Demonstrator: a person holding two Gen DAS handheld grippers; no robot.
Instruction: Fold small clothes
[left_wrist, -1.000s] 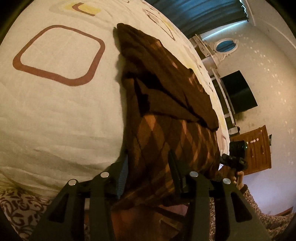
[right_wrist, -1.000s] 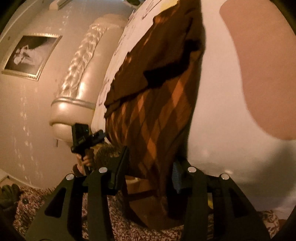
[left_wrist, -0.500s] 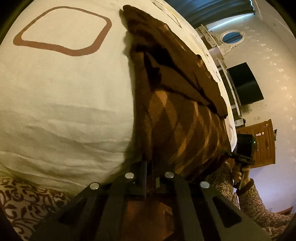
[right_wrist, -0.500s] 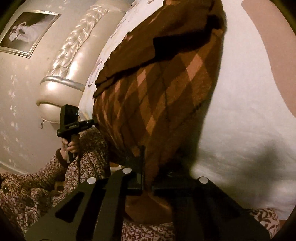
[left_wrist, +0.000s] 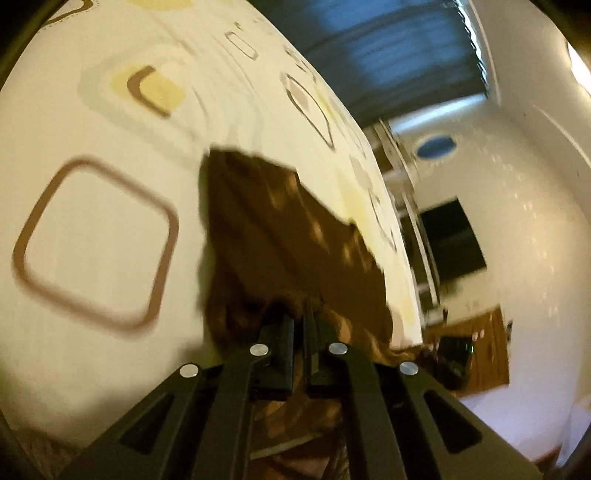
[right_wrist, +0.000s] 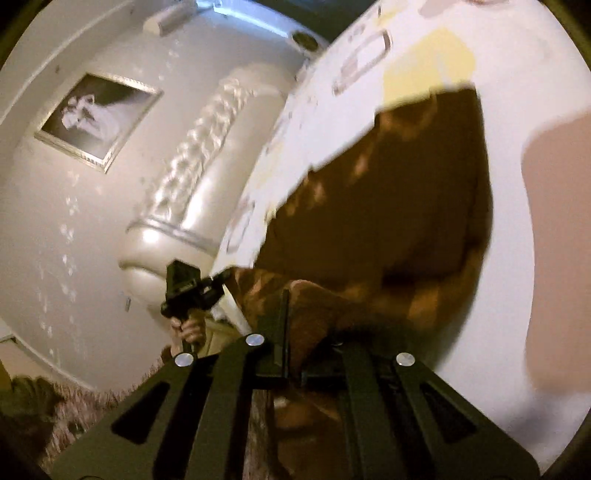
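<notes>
White patterned bedspread (left_wrist: 92, 295) carries the brown argyle knit garment (left_wrist: 295, 240) at its near edge. Left gripper (left_wrist: 299, 325) and right gripper (right_wrist: 291, 321) each clamp a near hem corner. Soft, limp fabric: grip corners.

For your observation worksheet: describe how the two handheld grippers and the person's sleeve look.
Both the left gripper and the right gripper are matt black, with angular arms pierced by triangular cut-outs and dotted with round silver rivets. The jaws are flat black plates. From the right wrist view, the left gripper shows as a black block on a handle. The sleeve is brown with a pale pattern.
</notes>
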